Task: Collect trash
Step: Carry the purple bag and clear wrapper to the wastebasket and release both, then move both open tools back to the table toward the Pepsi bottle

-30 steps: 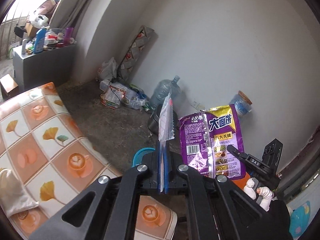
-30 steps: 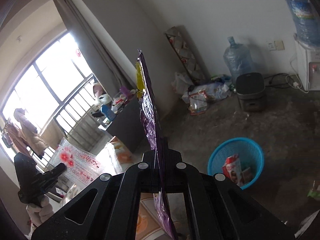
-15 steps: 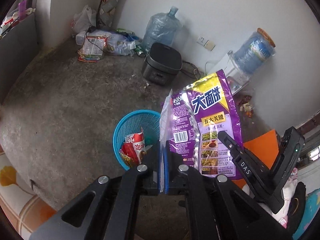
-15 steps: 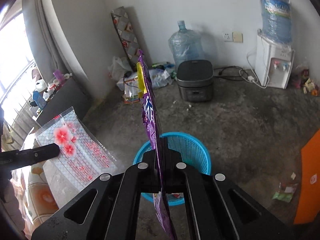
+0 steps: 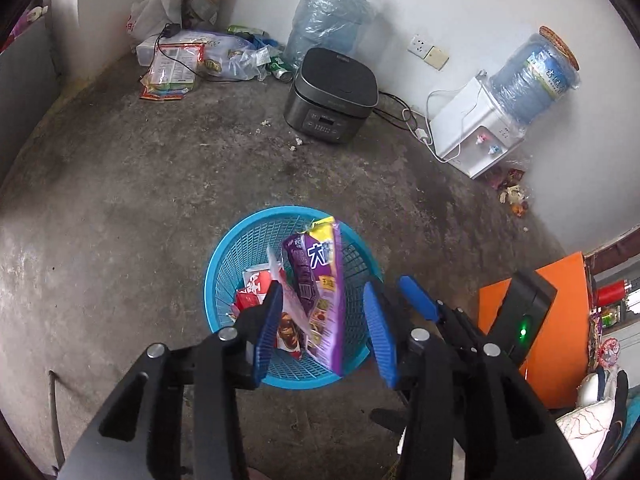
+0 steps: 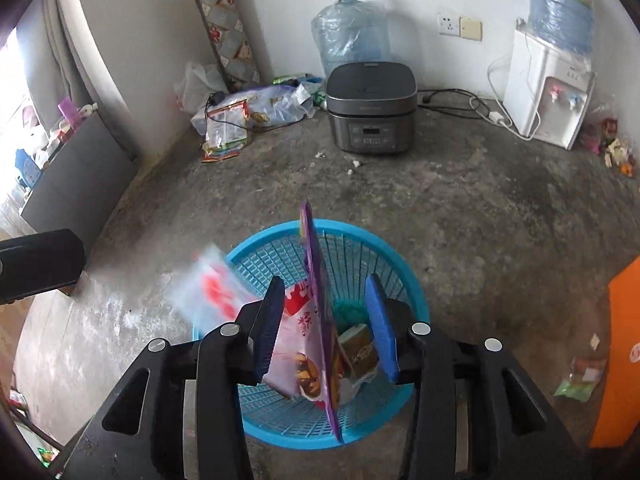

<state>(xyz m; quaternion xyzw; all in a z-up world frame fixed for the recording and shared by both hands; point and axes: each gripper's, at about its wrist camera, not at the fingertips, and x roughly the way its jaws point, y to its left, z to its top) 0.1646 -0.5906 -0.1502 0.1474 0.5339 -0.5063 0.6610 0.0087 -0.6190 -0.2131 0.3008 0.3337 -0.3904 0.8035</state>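
A blue mesh trash basket (image 5: 240, 256) stands on the concrete floor under both grippers, with several wrappers inside. My left gripper (image 5: 322, 328) is open above it; a clear wrapper with red flowers (image 5: 286, 296) is falling free by its left finger. My right gripper (image 6: 326, 330) is open over the basket (image 6: 408, 280); a purple snack bag (image 6: 320, 320) drops edge-on between its fingers. The purple bag (image 5: 320, 280) also shows in the left wrist view, inside the basket. The flowered wrapper (image 6: 212, 292) is a blur at the basket's left rim. The right gripper (image 5: 396, 304) shows beside the left one.
A grey rice cooker (image 6: 370, 108), a large water bottle (image 6: 350, 32) and a white water dispenser (image 6: 546, 92) stand along the far wall. Bags and wrappers (image 6: 236, 120) pile in the corner. Small litter (image 6: 580, 380) lies at right near an orange board (image 6: 620, 360).
Both grippers swung down over the blue basket and opened. The purple bag and the flowered wrapper left the fingers and are dropping into the basket.
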